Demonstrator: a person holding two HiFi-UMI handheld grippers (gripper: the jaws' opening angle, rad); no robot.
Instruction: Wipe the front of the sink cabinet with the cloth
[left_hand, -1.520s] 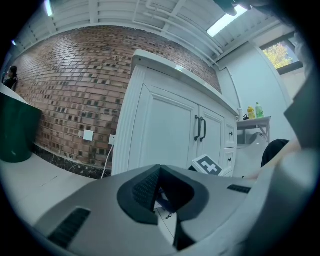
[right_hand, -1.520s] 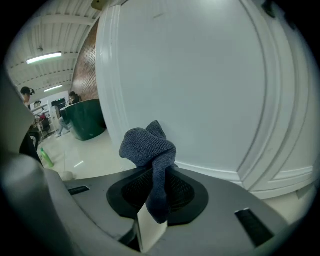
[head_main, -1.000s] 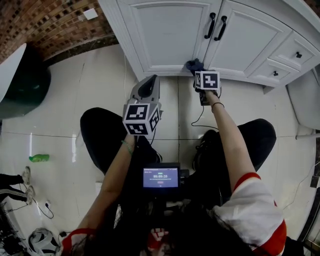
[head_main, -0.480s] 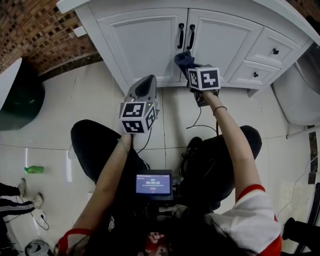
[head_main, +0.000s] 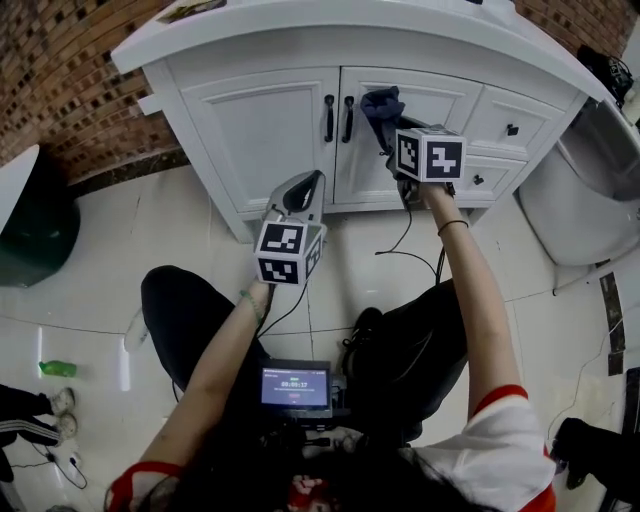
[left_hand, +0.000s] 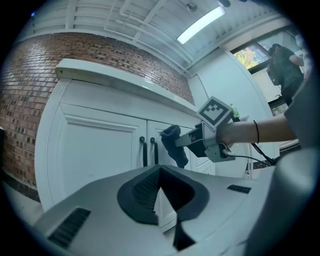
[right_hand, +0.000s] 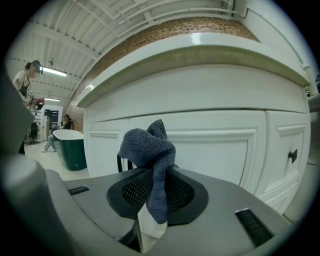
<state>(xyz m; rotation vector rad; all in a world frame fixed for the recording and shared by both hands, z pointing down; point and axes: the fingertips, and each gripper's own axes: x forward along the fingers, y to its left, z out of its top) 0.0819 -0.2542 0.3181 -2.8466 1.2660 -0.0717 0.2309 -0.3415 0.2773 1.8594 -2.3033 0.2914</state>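
The white sink cabinet (head_main: 260, 130) stands ahead with two black door handles (head_main: 338, 118). A dark blue cloth (head_main: 381, 104) is bunched against the upper part of the right door, just right of the handles. My right gripper (head_main: 393, 128) is shut on the cloth (right_hand: 150, 150), which drapes over its jaws (right_hand: 156, 172) close to the door panel (right_hand: 215, 145). My left gripper (head_main: 308, 181) hangs lower, in front of the doors' bottom edge, shut and empty (left_hand: 160, 172). The left gripper view shows the cloth (left_hand: 175, 146) and the cabinet front (left_hand: 95, 150).
Small drawers with black knobs (head_main: 512, 128) sit right of the doors. A white fixture (head_main: 580, 200) stands at the right and a green tub (head_main: 30, 220) at the left by the brick wall (head_main: 70, 80). A cable (head_main: 405, 235) trails from the right gripper over the tiled floor.
The right gripper has carried the cloth up the cabinet front, from the bottom edge below the handles to the upper right door. The left gripper stays low in front of the doors.
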